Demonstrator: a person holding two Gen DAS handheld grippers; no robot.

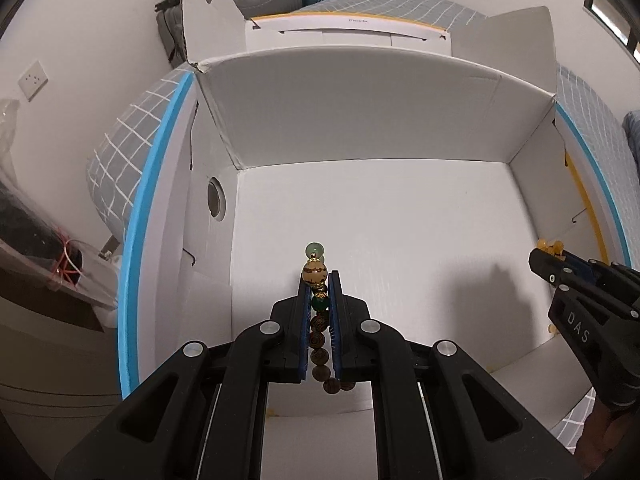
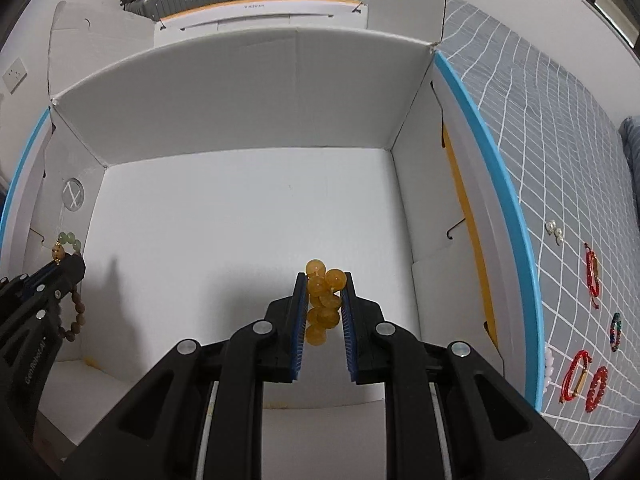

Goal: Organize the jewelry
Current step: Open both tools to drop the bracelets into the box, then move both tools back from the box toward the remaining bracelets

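Both hand-held grippers hang over the open white cardboard box [image 2: 248, 216], which sits on a bed with a grey checked cover [image 2: 560, 152].

The left hand-held gripper [image 1: 319, 280] is clamped on a wooden bead bracelet [image 1: 320, 344]. It is a string of dark brown grained beads with 1 larger tan patterned bead, a deep green bead, small gold spacers and pale jade-green beads at the tip. The loop hangs down between the blue pads.

The right hand-held gripper [image 2: 325, 280] is clamped on an amber bead bracelet [image 2: 322, 300], a bunched cluster of round, translucent honey-yellow beads, held above the box floor.

Out on the bedcover to the right lie red bracelets [image 2: 592, 384], a multicoloured bead bracelet [image 2: 616, 330] and small pearl pieces [image 2: 555, 230].
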